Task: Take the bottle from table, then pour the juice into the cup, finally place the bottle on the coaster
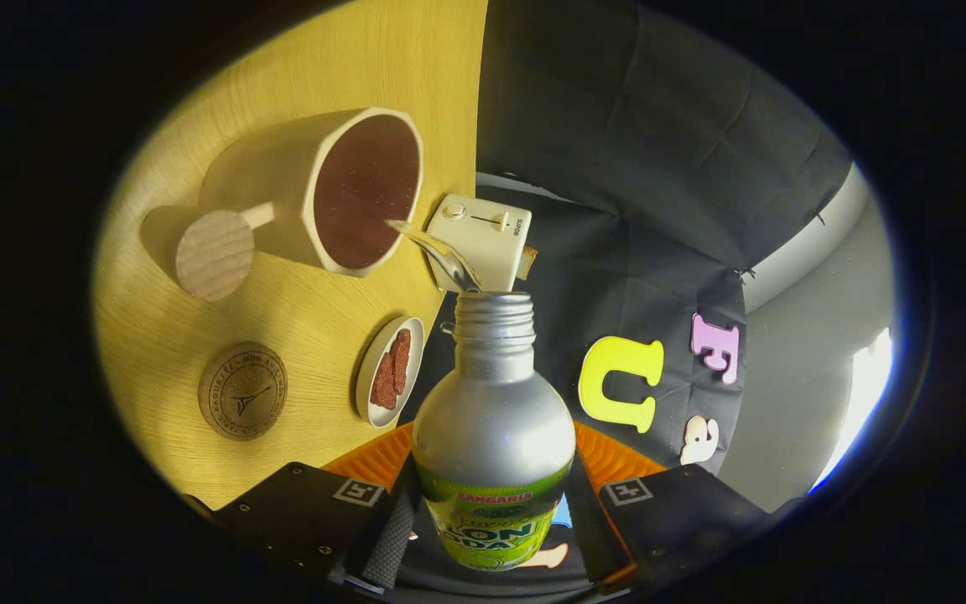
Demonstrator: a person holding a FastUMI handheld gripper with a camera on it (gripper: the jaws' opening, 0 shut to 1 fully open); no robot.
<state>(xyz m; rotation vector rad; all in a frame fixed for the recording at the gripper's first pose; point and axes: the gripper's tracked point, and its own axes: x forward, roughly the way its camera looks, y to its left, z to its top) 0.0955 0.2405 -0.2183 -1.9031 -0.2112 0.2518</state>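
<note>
Pouring stage, seen along the tongs. The gripper (490,537) sits at the bottom centre of the frame, its two fingers clenched on the lower body of the bottle (493,436), one finger pressing each side of the labelled part. The bottle is a silver metal one with a green label, cap off, its threaded neck pointing up the frame toward the cup.

A thin stream of juice (437,252) leaves the bottle's mouth and arcs up and to the left, reaching the rim of the cup (315,193) in the upper left of the frame. The cup is pale, with a dark inside and a round wooden-ended handle at its left; its opening faces the bottle.

The table (324,75) is yellow wood grain and fills the left half of the frame. On it, in the lower left, lies the round wooden coaster (242,391), bare, well apart from the bottle. Between coaster and bottle stands a small white plate (370,369) carrying brown food pieces (392,369). Just above the bottle's mouth, at the table's edge, is a white toaster (487,239) with a slice showing at its right side.
</note>
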